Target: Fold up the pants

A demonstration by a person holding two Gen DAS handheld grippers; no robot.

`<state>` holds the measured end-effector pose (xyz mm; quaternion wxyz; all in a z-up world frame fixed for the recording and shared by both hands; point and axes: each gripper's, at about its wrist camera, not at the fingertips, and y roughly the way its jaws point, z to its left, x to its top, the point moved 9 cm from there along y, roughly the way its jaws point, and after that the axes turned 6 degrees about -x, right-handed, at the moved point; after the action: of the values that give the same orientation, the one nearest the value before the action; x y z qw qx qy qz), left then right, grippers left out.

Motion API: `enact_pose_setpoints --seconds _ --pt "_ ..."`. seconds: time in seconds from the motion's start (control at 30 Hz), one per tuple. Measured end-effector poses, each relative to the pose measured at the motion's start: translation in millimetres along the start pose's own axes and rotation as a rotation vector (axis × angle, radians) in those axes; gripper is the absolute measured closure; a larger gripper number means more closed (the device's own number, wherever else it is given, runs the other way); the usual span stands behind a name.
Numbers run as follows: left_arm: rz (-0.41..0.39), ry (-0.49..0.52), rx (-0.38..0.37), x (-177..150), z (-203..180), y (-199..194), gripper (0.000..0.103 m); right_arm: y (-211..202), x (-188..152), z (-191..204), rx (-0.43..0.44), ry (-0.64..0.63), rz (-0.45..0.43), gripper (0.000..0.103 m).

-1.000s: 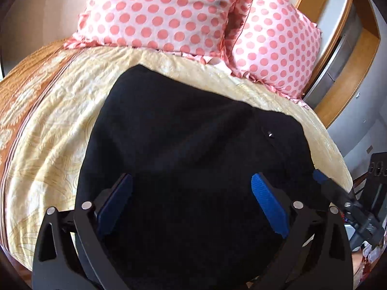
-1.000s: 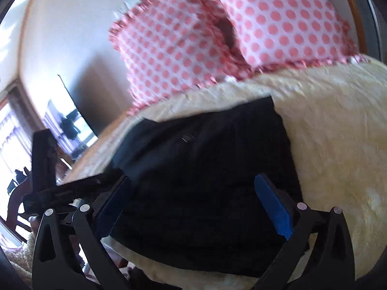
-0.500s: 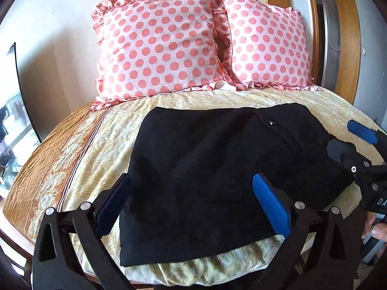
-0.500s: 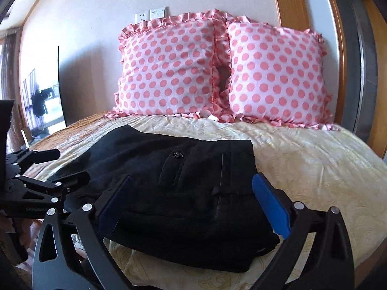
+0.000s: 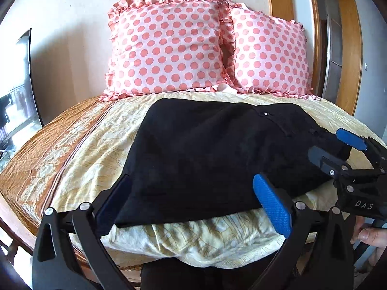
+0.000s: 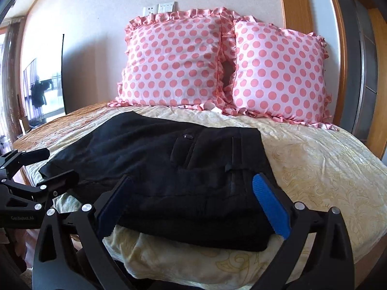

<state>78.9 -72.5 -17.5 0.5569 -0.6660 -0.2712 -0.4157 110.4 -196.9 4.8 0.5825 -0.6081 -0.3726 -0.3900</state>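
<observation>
Black pants lie folded in a flat stack on the yellow bedspread, near the bed's front edge; they also show in the right wrist view. My left gripper is open and empty, held back just in front of the stack's near edge. My right gripper is open and empty, held off the stack's right end. The right gripper also shows at the right of the left wrist view, and the left gripper at the left of the right wrist view.
Two pink polka-dot pillows lean on the wall at the head of the bed. An orange patterned border runs along the left of the bed. A wooden door frame stands at the right, a dark screen at the left.
Both grippers have pulled back and away from the pants toward the foot of the bed, and the views have levelled out. The folded pants have stayed in place.
</observation>
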Motion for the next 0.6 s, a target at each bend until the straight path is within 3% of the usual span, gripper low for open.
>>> enact_pose_setpoints --seconds 0.07,0.27,0.37,0.6 --pt "0.048 0.012 0.001 -13 -2 11 0.002 15 -18 3 -0.032 -0.033 0.073 0.001" --pt "0.025 -0.011 -0.025 -9 1 -2 0.002 -11 -8 -5 -0.013 0.056 0.019 0.001" --pt "0.014 -0.026 0.004 -11 11 -18 0.002 -33 -10 -16 -0.046 0.085 -0.017 0.001" --pt "-0.006 -0.036 0.063 -30 27 -41 0.002 -44 -48 -24 -0.096 0.118 0.039 0.001"
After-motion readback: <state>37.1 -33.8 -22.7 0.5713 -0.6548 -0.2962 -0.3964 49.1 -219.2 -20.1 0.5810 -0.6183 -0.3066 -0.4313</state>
